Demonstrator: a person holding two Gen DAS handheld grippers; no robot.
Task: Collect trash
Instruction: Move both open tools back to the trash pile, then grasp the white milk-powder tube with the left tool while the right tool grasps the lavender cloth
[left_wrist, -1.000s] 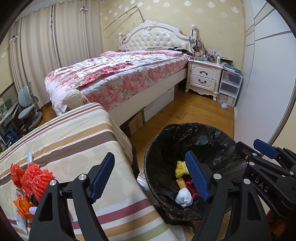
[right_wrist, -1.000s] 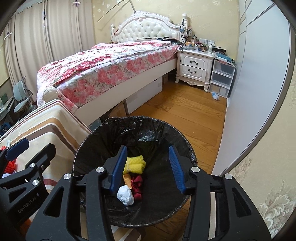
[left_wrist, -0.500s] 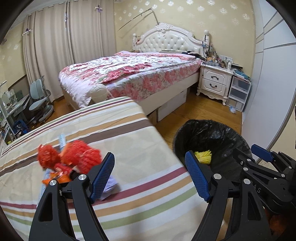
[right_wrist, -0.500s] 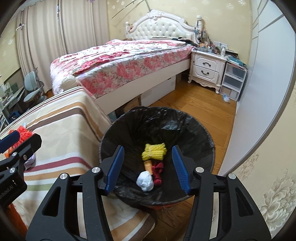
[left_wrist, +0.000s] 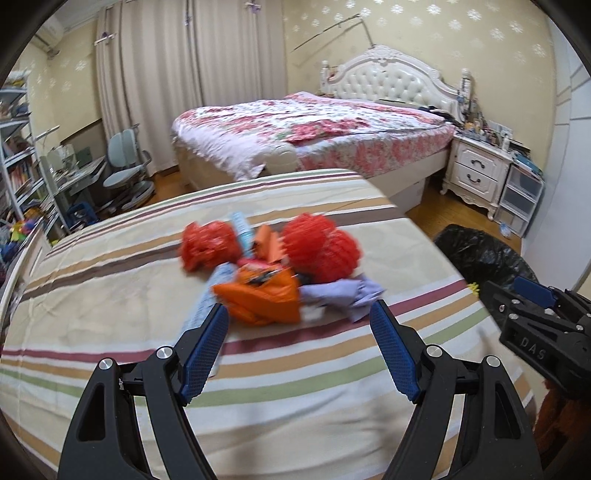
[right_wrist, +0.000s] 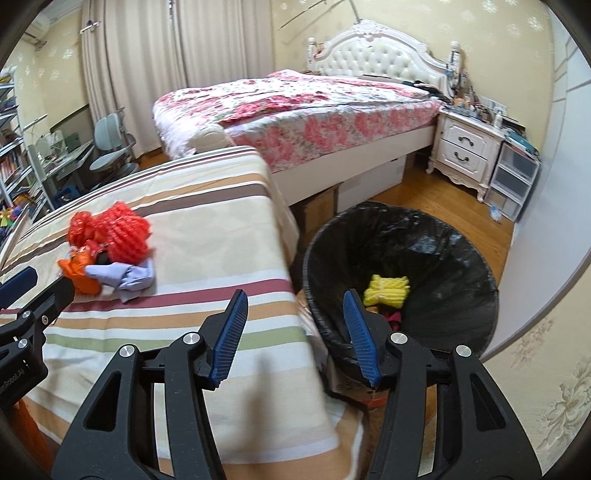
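A pile of trash lies on the striped cloth: red foam netting (left_wrist: 320, 246) (right_wrist: 123, 232), an orange wrapper (left_wrist: 264, 297) (right_wrist: 75, 271), a lilac crumpled piece (left_wrist: 343, 293) (right_wrist: 127, 277) and a pale blue strip (left_wrist: 240, 225). My left gripper (left_wrist: 299, 350) is open and empty, just short of the pile. My right gripper (right_wrist: 295, 328) is open and empty over the table's right edge. The black-lined bin (right_wrist: 402, 273) (left_wrist: 480, 254) stands on the floor to the right and holds yellow netting (right_wrist: 388, 291) and other scraps.
The striped table (left_wrist: 258, 373) drops off at its right edge beside the bin. A flowered bed (left_wrist: 332, 136) stands behind, with a white nightstand (left_wrist: 480, 177) and plastic drawers (left_wrist: 521, 195). A desk chair (left_wrist: 125, 166) and shelves (left_wrist: 18, 166) are at the left.
Both grippers have swung left, away from the bin and toward the table. The trash pile now lies centred ahead of my left gripper. Both stay open and empty.
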